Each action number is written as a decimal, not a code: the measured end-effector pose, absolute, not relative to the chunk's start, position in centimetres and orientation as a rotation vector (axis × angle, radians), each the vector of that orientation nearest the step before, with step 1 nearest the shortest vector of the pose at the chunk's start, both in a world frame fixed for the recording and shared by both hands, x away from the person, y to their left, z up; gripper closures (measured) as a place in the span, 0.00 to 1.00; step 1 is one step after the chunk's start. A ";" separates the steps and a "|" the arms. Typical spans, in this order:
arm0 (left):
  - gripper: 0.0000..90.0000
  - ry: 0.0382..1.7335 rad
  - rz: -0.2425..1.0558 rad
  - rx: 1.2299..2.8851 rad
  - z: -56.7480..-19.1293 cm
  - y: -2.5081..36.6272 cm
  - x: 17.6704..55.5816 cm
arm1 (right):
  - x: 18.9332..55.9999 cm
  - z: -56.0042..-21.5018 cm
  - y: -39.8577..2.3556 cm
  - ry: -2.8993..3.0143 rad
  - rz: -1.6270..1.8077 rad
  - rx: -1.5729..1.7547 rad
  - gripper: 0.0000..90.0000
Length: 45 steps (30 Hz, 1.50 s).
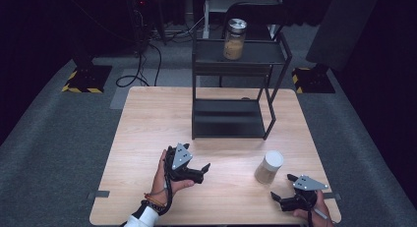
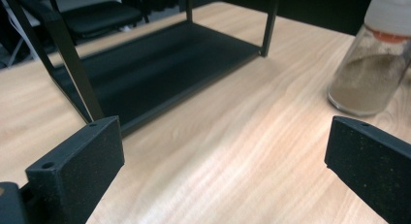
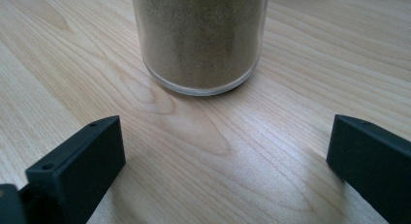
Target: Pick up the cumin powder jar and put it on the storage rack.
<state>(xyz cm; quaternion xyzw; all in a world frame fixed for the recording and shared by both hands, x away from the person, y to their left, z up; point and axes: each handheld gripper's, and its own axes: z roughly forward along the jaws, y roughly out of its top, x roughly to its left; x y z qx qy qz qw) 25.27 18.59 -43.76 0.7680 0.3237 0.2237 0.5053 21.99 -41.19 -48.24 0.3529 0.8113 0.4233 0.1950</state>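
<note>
A glass jar of sandy powder with a white lid [image 1: 268, 167] stands on the wooden table [image 1: 147, 119] at the front right. My right gripper [image 1: 284, 185] sits open just in front of it, and its base [image 3: 199, 40] rises close ahead of the wide-apart jaws in the right gripper view. My left gripper [image 1: 205, 169] is open at the front middle, held in a hand and aimed right toward the jar [image 2: 371, 59]. A black two-tier metal shelf [image 1: 236, 89] stands at the table's far middle. A second jar with a metal lid [image 1: 234, 39] rests on its top tier.
The shelf's lower tier [image 2: 155, 73] lies bare, level with the tabletop. Dark floor, cables [image 1: 142, 65] and stand bases with yellow-black tape [image 1: 86, 79] surround the table. A black chair [image 1: 255, 13] stands behind the shelf.
</note>
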 end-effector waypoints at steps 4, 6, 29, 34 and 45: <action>0.00 0.793 0.527 1.865 -44.7 18.7 25.0 | 22.0 -48.2 -41.2 2.274 1.186 0.989 0.00; 0.00 0.795 0.536 1.875 -45.0 18.7 24.8 | 22.0 -48.2 -41.2 2.274 1.186 0.989 0.00; 0.01 0.843 0.486 1.940 -47.5 18.6 24.2 | 22.0 -48.2 -41.2 2.275 1.186 0.988 0.00; 0.01 0.850 0.477 1.956 -47.8 18.5 24.2 | 22.0 -48.2 -41.2 2.275 1.186 0.988 0.00; 0.01 0.865 0.470 1.990 -48.4 18.1 24.1 | 22.0 -48.2 -41.2 2.275 1.186 0.988 0.00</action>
